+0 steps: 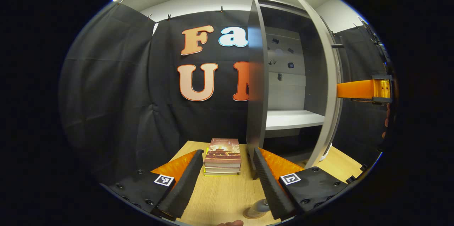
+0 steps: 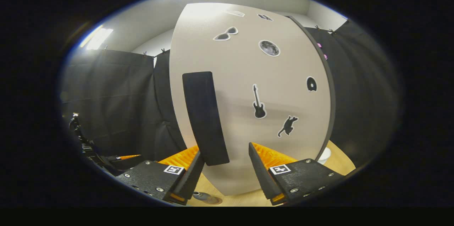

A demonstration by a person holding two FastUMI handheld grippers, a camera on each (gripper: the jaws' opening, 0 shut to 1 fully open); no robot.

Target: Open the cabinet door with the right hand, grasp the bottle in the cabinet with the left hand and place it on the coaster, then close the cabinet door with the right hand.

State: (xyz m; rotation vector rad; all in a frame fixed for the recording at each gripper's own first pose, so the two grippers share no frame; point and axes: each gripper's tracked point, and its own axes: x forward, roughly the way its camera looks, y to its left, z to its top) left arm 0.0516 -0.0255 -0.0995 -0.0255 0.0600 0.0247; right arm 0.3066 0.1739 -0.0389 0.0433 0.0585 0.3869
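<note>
Your left gripper (image 1: 224,180) is spread above the desk (image 1: 220,197), with the bottle (image 1: 258,209) at its near edge. Your right gripper (image 2: 225,172) is spread before the door (image 2: 248,112).

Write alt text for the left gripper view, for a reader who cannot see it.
An open cabinet stands on a wooden table, its door swung wide and its white shelf bare. The left gripper hangs open over the table, a stack of books ahead between its fingers and a clear bottle on a coaster just below.

Open cabinet (image 1: 283,77) behind stacked books (image 1: 223,156)
</note>
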